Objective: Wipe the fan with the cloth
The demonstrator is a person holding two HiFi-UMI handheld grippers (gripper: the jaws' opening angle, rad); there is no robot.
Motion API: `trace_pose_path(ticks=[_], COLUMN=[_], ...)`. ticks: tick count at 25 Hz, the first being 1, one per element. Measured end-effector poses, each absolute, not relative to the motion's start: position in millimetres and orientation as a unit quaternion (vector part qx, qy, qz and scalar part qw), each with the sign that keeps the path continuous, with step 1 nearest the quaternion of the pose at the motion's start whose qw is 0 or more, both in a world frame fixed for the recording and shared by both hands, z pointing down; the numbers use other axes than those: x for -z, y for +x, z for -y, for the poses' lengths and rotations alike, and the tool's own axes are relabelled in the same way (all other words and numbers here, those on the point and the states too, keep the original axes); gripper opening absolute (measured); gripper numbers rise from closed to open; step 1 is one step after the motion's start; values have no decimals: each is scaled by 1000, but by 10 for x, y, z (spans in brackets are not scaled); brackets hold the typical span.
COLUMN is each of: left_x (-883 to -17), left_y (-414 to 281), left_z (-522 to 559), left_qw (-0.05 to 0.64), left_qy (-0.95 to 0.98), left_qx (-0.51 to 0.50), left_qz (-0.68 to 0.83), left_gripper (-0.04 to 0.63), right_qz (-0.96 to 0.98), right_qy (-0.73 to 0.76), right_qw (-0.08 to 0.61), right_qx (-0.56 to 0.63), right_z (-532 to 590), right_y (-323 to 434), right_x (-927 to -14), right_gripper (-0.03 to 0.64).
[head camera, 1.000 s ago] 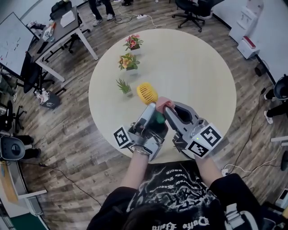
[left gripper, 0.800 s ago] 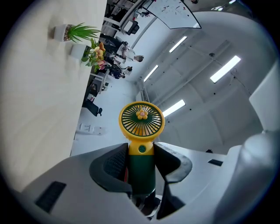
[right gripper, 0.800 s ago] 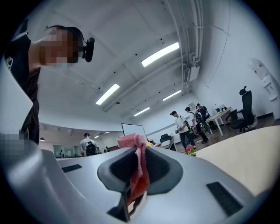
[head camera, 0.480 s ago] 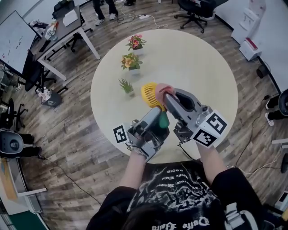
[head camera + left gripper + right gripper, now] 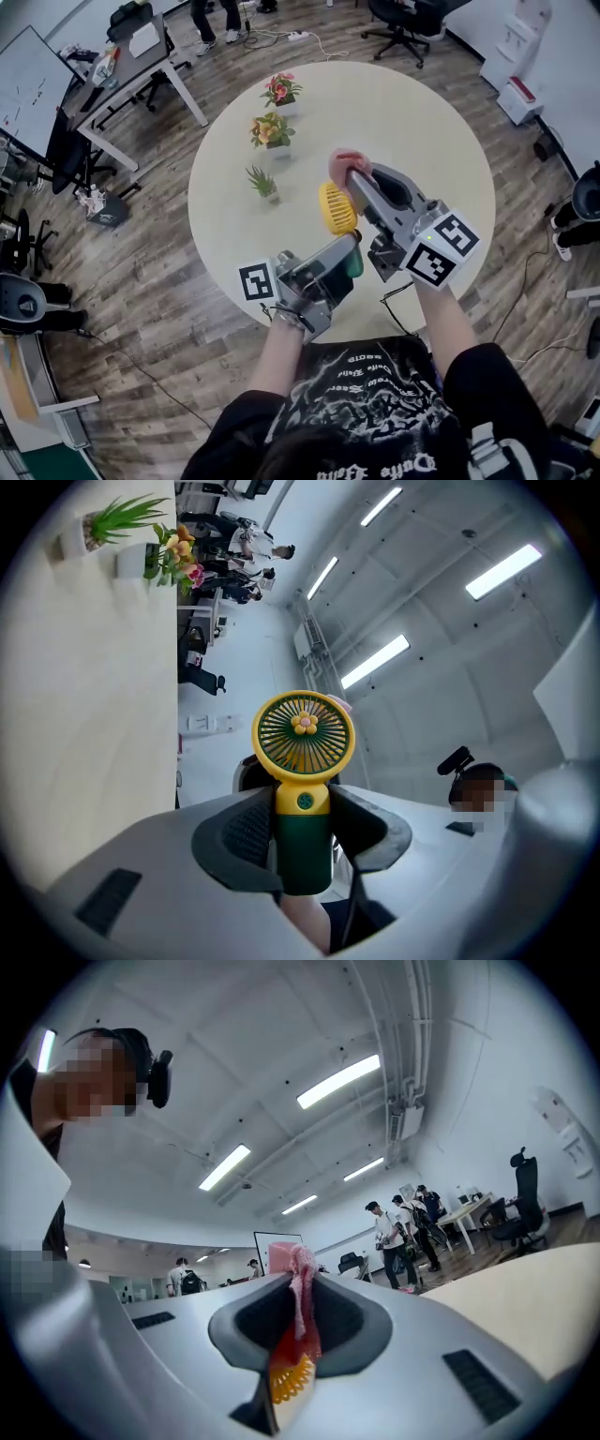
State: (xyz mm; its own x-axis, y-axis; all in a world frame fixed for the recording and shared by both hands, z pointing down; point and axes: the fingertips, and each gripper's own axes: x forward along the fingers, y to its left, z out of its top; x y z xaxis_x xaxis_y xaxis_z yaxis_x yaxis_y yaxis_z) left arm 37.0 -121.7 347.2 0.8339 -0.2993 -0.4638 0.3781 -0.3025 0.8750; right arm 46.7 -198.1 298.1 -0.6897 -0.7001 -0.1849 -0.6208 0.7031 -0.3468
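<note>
A small hand fan with a yellow round head (image 5: 337, 208) and a dark green handle (image 5: 353, 263) is held up over the round table (image 5: 422, 131). My left gripper (image 5: 347, 258) is shut on the green handle; in the left gripper view the fan head (image 5: 303, 733) stands upright above the jaws, which clamp the handle (image 5: 305, 846). My right gripper (image 5: 361, 183) is shut on a pink cloth (image 5: 348, 166), which sits just beyond the fan head. In the right gripper view the cloth (image 5: 300, 1283) hangs between the jaws, with a bit of the yellow fan (image 5: 291, 1382) below.
Three small potted plants (image 5: 271, 129) stand in a row on the table's far left part. Around the table are a desk (image 5: 141, 56), office chairs (image 5: 403, 23), a whiteboard (image 5: 23, 84) and cables on the wooden floor. People stand in the background.
The left gripper has turned, swinging the fan head to the right. The right gripper has moved away from me with the cloth, from beside the fan head to just past it.
</note>
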Motion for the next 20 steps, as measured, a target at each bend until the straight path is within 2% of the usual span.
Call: trace_pose_path(ticks=[11, 20], left_x=[-3487, -3526], left_y=[208, 164], left_z=[1263, 1319], left_qw=[577, 579], left_qy=[759, 754], left_qx=[300, 311], left_qz=[-18, -10], left_gripper=[198, 198], right_qz=[-906, -930], right_qy=[-339, -257], right_qw=[117, 115], right_qx=[227, 236], right_z=[1834, 1507], right_y=[445, 322], right_x=[-3530, -3530], right_gripper=[54, 52])
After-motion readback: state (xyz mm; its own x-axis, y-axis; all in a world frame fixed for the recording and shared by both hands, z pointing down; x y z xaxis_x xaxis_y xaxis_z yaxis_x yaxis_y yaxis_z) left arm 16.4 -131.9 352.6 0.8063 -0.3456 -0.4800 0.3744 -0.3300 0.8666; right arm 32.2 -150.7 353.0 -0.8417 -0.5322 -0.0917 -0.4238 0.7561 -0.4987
